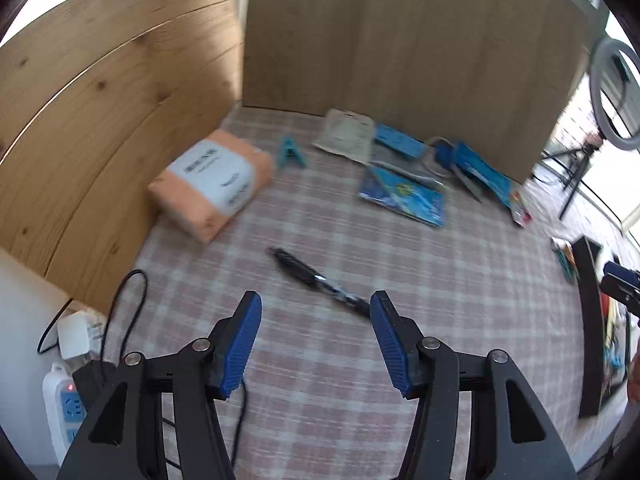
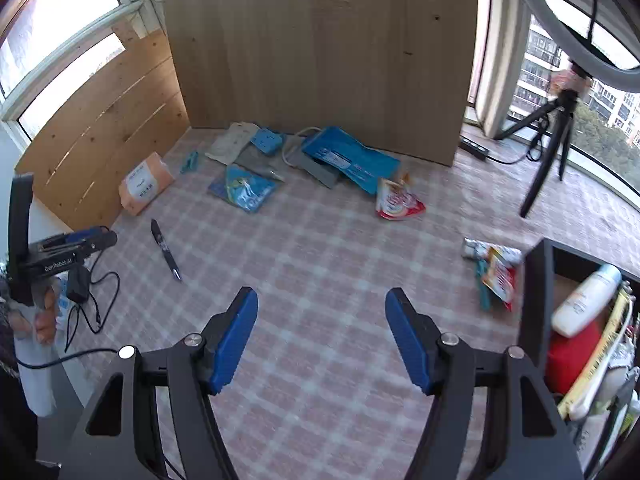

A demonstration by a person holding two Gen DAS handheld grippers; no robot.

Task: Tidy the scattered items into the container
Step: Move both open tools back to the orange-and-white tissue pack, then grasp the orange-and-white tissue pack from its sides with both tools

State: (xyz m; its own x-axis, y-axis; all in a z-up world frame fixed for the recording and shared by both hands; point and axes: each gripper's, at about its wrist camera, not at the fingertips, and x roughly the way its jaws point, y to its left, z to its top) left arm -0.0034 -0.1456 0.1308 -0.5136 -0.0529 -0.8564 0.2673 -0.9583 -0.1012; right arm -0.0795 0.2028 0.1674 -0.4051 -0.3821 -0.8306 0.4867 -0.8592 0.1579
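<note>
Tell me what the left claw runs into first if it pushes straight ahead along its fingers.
Probably the black pen lying on the checked tablecloth: its near tip sits just ahead of the open left claw, beside one blue finger. Depth is uncertain.

The left gripper (image 2: 94, 240) body carries white lettering that reads roughly "GenRobot.AI" in the right wrist view; first letters soft, reading uncertain; the orange pack (image 1: 212, 184) has a white label with dark print, too blurred to read in either view; the blue box (image 2: 352, 158) shows a pale label, print illegible; the red-and-white pouch (image 2: 398, 200) bears coloured lettering, not legible; the white bottle (image 2: 586, 300) in the container (image 2: 534, 280) shows faint orange print, unreadable; no numbers or signs can be read elsewhere.
</note>
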